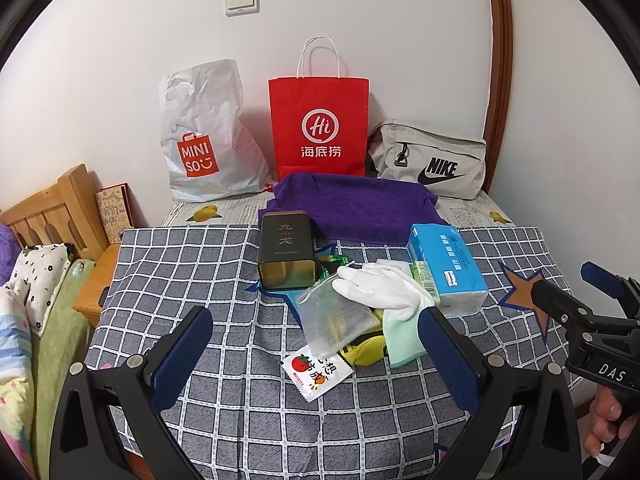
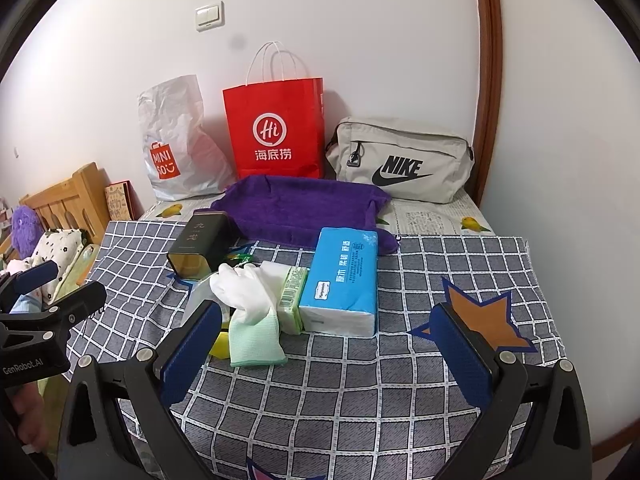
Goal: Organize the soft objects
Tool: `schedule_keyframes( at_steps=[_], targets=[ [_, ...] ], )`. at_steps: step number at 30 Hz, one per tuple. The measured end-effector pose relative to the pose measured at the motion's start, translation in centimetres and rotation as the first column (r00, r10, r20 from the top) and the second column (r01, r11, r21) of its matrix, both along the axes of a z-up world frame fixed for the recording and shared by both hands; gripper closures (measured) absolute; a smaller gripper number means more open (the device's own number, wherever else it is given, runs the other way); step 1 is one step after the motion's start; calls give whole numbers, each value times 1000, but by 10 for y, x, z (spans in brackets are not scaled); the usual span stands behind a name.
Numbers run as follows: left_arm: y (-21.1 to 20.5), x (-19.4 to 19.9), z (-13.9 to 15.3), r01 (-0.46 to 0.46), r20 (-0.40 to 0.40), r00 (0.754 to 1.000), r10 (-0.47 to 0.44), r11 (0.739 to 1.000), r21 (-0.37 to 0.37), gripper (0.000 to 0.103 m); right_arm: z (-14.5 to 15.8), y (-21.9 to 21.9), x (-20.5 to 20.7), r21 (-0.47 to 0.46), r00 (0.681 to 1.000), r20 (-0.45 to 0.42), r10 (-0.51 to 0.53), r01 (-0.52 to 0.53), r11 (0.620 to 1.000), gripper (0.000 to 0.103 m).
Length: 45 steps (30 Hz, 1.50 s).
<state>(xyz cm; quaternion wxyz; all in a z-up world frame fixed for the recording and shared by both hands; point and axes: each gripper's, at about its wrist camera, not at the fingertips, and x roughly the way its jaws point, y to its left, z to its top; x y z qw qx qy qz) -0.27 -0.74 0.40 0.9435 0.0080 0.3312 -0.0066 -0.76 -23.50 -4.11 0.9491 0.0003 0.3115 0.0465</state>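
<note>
White glove point(image 1: 384, 288) is piled with mesh pouch point(image 1: 336, 316) and tissue pack point(image 1: 448, 268) mid-tabletop point(image 1: 240, 420), likely staged for sorting into bags behind. Left hand-held gripper point(image 1: 316, 356) and right hand-held gripper point(image 2: 332, 354) are held spread apart, empty, short of the pile.

A plain white wall point(image 1: 360, 8) fills the back of the room, evenly lit, with soft shadows near its foot. A cream double light switch point(image 1: 241, 1) sits high on it. At the right a curved-looking brown wooden door frame point(image 1: 499, 40) runs from top to bottom. To the left stands a light wooden headboard point(image 1: 52, 208) with slatted panels. Beside it lies a white pillow with small black flowers point(image 1: 42, 276), and below that pastel bedding point(image 1: 16, 380). In the right wrist view a fuzzy purple plush toy point(image 2: 26, 226) rests near the headboard.
</note>
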Motion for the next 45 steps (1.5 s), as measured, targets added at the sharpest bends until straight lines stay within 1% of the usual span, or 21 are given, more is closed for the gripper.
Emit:
schedule_keyframes(
  at_steps=[26, 32, 38, 42, 45],
  targets=[
    [-1, -1, 1, -1, 5, 1000, 0, 1000, 11, 0, 0, 0, -1, 7, 1000, -3, -1, 1, 1000, 0],
    [2, 2, -1, 2, -2, 1000, -2, 1000, 5, 0, -3, 3, 3, 25, 1000, -14, 14, -14, 1000, 0],
    [14, 14, -19, -2, -51, 999, 0, 1000, -29, 0, -13, 3, 12, 24, 999, -41, 13, -12, 1000, 0],
    [24, 27, -42, 2, -123, 992, -12, 997, -77, 0, -23, 2, 20, 15, 998, -62, 8, -7, 1000, 0],
    [27, 34, -60, -2, -159, 987, -10, 997, -76, 0, -33, 3, 27, 17, 997, -80, 13, -12, 1000, 0]
  ],
)
